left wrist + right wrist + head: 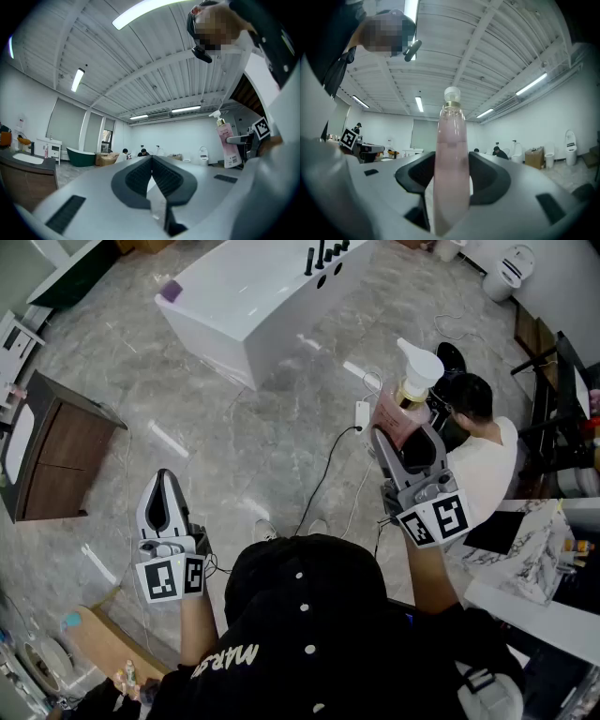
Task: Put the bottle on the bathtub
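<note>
A pink bottle (pixel 405 407) with a gold collar and a white pump head stands upright in my right gripper (pixel 405 437), held over the floor at the right of the head view. In the right gripper view the bottle (pixel 451 154) fills the gap between the dark pads, which press on both its sides. The white bathtub (pixel 246 298) lies well ahead, at the top centre, far from both grippers. My left gripper (pixel 164 482) hangs low at the left, jaws shut and empty, its pads (pixel 140 174) meeting at the tip. From the left gripper view the bottle (pixel 226 146) shows at the right.
Black taps (pixel 323 257) and a purple thing (pixel 171 291) sit on the bathtub's rim. A wooden vanity (pixel 52 451) stands at the left. A person in a white shirt (pixel 483 460) crouches right beside the bottle. A cable (pixel 328 474) crosses the marble floor. A toilet (pixel 511 268) is at the far right.
</note>
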`<state>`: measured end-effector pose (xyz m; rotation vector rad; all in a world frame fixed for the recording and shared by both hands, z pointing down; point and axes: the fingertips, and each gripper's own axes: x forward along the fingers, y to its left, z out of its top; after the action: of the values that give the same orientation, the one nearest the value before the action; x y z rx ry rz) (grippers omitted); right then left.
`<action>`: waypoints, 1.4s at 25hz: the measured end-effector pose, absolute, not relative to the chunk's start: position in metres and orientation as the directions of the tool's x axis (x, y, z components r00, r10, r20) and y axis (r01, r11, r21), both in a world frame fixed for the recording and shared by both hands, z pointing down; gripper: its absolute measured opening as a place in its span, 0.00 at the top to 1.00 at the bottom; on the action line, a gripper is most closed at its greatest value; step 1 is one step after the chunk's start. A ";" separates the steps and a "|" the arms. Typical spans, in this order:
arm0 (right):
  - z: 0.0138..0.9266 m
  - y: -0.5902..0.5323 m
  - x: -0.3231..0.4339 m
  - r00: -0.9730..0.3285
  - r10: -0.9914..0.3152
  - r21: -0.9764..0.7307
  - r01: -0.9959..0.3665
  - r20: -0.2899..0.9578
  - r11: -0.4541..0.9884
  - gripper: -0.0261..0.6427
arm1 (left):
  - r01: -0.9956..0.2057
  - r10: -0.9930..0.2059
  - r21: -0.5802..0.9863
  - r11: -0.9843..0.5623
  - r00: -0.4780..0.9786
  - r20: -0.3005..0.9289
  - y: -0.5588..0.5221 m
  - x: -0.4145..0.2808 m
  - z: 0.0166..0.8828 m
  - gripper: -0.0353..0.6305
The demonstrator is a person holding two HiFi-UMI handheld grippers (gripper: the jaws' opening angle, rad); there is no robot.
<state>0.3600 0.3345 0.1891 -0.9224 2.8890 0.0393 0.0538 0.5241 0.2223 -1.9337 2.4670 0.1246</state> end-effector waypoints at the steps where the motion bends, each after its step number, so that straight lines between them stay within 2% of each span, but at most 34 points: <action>1: 0.189 0.335 0.361 -0.810 -0.575 -0.009 -0.578 -0.111 0.816 0.63 | -0.970 -0.969 0.059 0.238 -0.241 -0.051 0.525 0.055 0.222 0.93; 22: 0.212 0.323 0.409 -0.833 -0.544 -0.037 -0.543 -0.099 0.839 0.63 | -0.952 -0.955 0.083 0.295 -0.294 0.021 0.524 0.118 0.237 0.93; 28: 0.218 0.306 0.392 -0.834 -0.545 -0.026 -0.545 -0.088 0.838 0.63 | -0.963 -0.967 0.084 0.256 -0.254 0.031 0.494 0.102 0.247 0.93; 35: 0.210 0.262 0.361 -0.800 -0.591 -0.016 -0.593 -0.101 0.805 0.63 | -0.976 -0.981 0.097 0.192 -0.194 -0.014 0.427 0.056 0.245 0.93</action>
<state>0.3612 0.2621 0.2100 -0.9500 2.8879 0.0255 0.0564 0.4272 0.2452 -2.0253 2.4647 0.1344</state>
